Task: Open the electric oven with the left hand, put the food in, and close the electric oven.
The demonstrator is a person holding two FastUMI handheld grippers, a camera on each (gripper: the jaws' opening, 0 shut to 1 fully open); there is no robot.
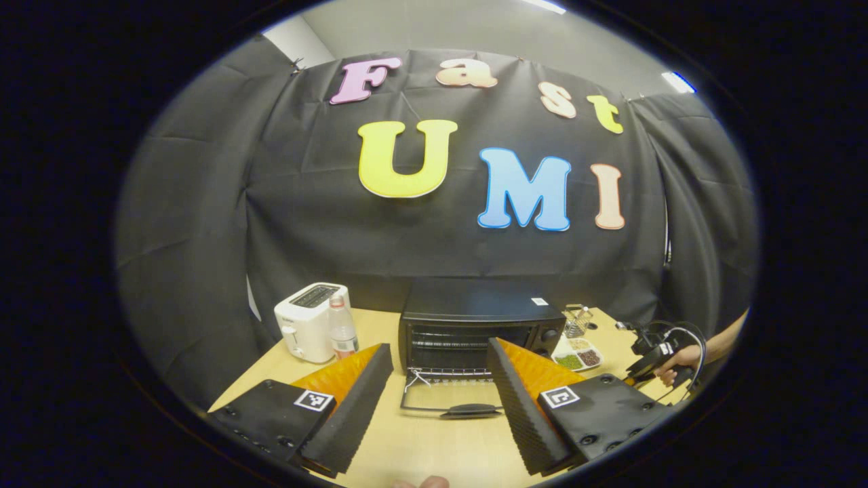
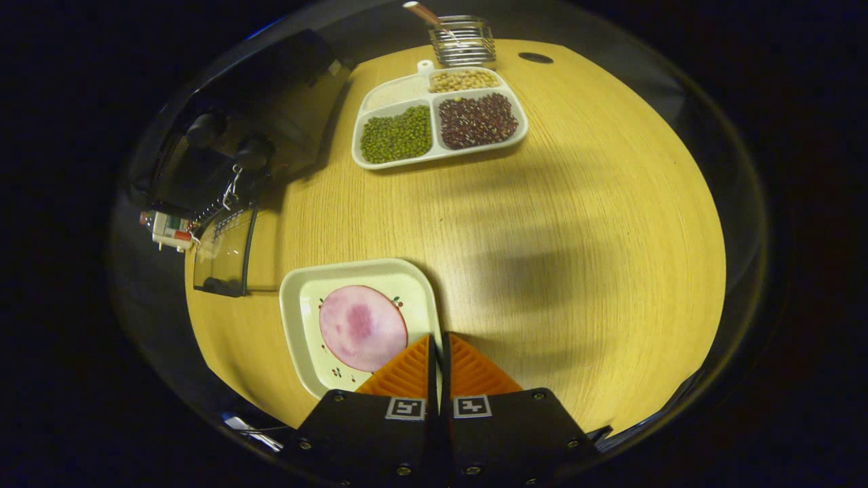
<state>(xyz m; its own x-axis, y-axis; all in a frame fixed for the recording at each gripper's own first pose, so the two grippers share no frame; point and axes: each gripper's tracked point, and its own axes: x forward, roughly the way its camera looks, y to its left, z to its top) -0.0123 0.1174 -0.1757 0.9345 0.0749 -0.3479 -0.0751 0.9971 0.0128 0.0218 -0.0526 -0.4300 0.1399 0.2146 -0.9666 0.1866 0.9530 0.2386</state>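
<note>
Oven (image 1: 475,325) door (image 1: 451,393) down; our L gripper (image 1: 441,379) spread wide, R gripper (image 2: 437,339) pinching plate (image 2: 298,325) rim w/ ham (image 2: 363,327).

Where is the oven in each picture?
Left gripper view: the oven sits in the middle at the back of the table, door dropped open.
Right gripper view: the oven is at the upper left, seen from its right side, door open.
Shared landmark: the bean tray beside the oven.
</note>
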